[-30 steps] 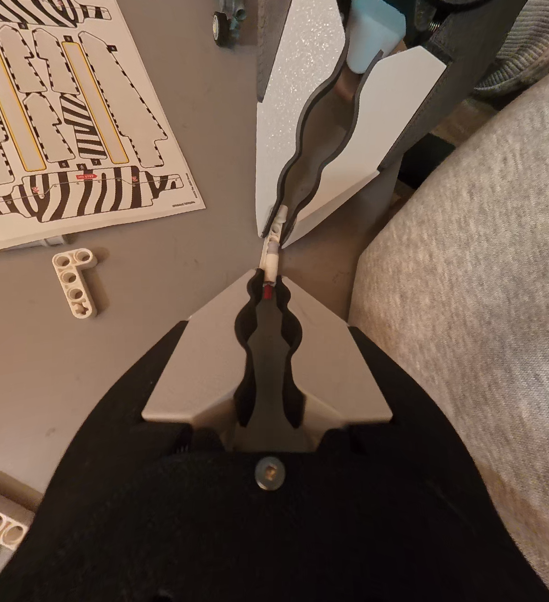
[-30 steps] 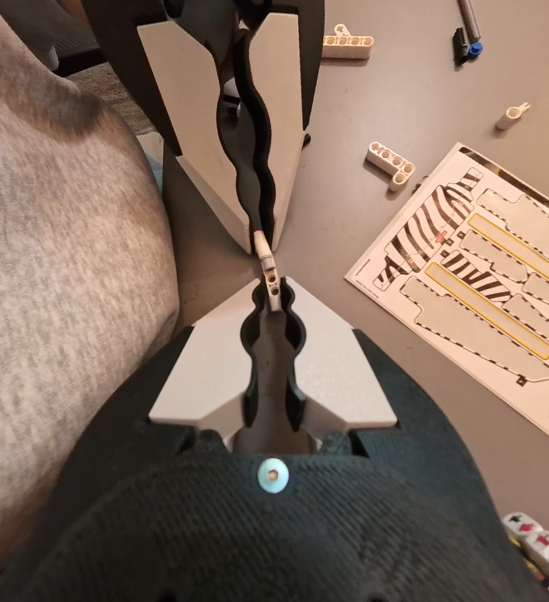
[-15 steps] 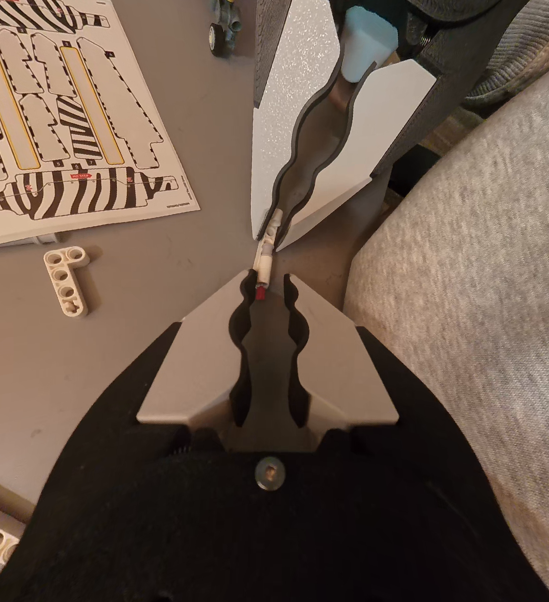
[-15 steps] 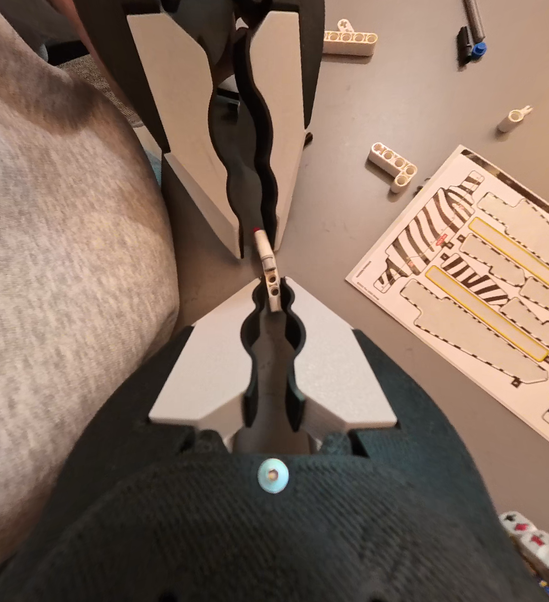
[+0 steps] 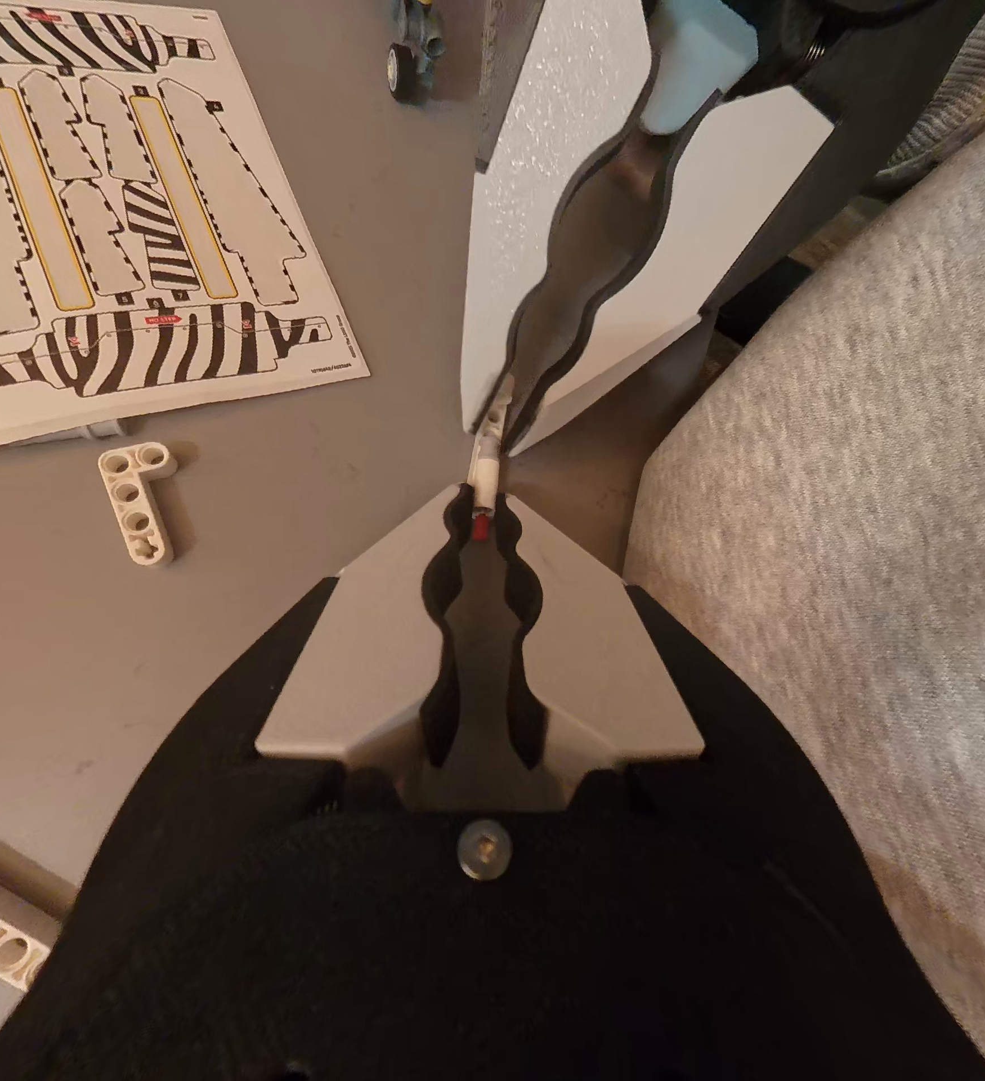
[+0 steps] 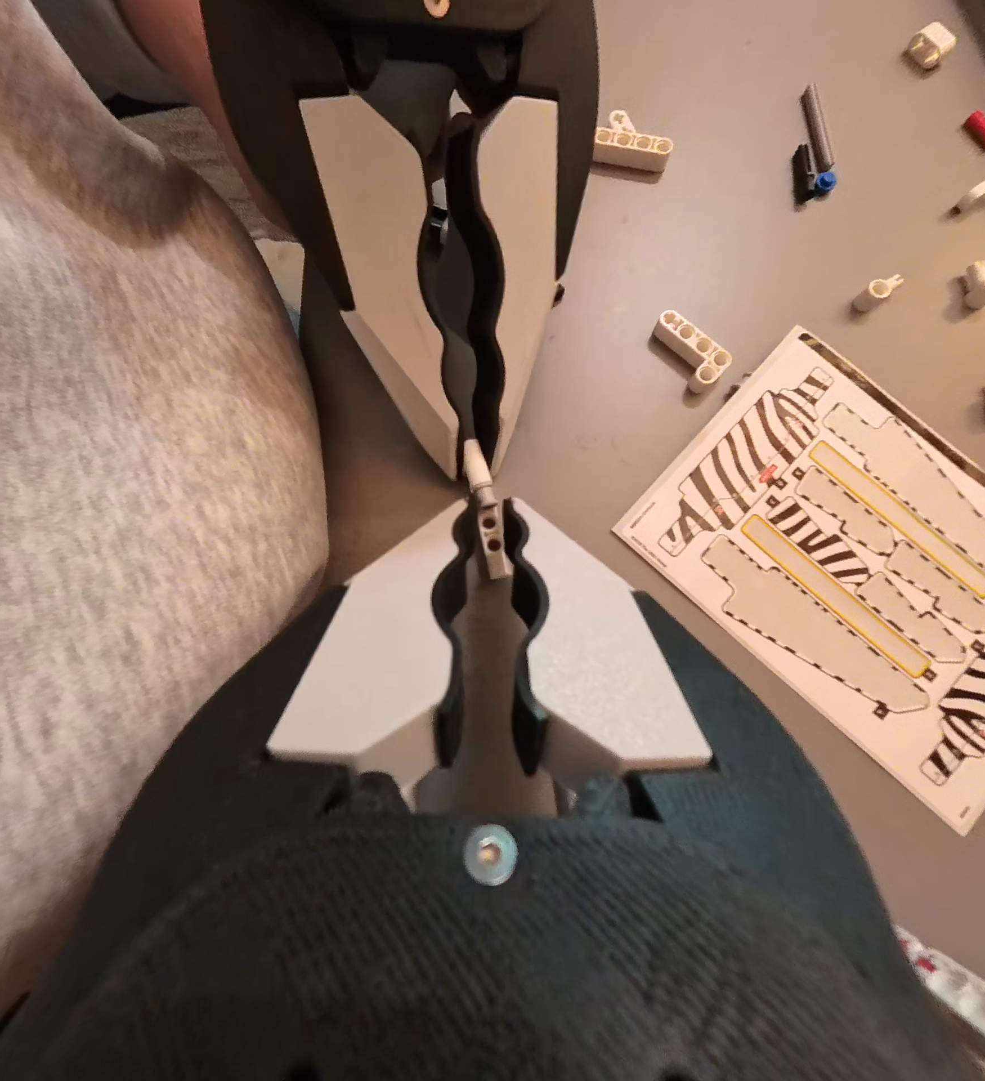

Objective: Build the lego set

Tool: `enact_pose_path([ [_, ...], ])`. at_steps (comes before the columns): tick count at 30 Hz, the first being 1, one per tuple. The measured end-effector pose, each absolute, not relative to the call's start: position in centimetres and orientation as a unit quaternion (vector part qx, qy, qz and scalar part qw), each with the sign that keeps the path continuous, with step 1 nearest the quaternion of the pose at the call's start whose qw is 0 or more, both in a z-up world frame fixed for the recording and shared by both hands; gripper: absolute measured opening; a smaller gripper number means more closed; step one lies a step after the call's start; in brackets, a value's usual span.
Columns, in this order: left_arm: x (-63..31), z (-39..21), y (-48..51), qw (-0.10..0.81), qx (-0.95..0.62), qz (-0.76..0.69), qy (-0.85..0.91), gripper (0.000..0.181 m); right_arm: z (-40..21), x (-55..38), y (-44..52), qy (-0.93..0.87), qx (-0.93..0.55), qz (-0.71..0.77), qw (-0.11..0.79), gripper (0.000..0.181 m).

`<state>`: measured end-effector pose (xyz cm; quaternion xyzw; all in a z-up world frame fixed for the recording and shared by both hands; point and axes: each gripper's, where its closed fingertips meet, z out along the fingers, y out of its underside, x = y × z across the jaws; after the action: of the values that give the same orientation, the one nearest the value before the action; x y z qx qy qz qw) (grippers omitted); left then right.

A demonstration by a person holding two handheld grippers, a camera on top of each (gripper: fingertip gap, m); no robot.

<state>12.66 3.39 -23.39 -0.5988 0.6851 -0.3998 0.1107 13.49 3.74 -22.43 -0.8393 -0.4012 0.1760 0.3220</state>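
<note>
Left gripper (image 5: 483,504) pinches the white connector (image 5: 486,481) end-on, right gripper (image 6: 489,510) pinches the holed beam (image 6: 491,541), tip to tip, both pieces' long axes collinear, off the near corner of the sticker sheet (image 6: 864,561).

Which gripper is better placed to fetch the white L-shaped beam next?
Left, probably. The L-shaped beam lies close beside the left gripper; from the right gripper it sits farther ahead. Both are shut on the small white assembly between them, so left must let go first.
</note>
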Motion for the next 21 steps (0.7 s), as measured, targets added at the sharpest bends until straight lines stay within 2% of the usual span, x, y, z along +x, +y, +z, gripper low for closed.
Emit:
enact_pose_path([
  [11, 12.5, -23.4, 3.0, 0.106, -0.585, -0.4, 0.698, 0.006, -22.5, 13.0, 3.4, -0.449, -0.822, 0.164, 0.31, 0.005],
  [21, 12.1, -22.5, 2.0, 0.089, -0.567, -0.433, 0.695, 0.007, -21.6, 12.6, 2.4, -0.427, -0.823, 0.22, 0.302, 0.005],
])
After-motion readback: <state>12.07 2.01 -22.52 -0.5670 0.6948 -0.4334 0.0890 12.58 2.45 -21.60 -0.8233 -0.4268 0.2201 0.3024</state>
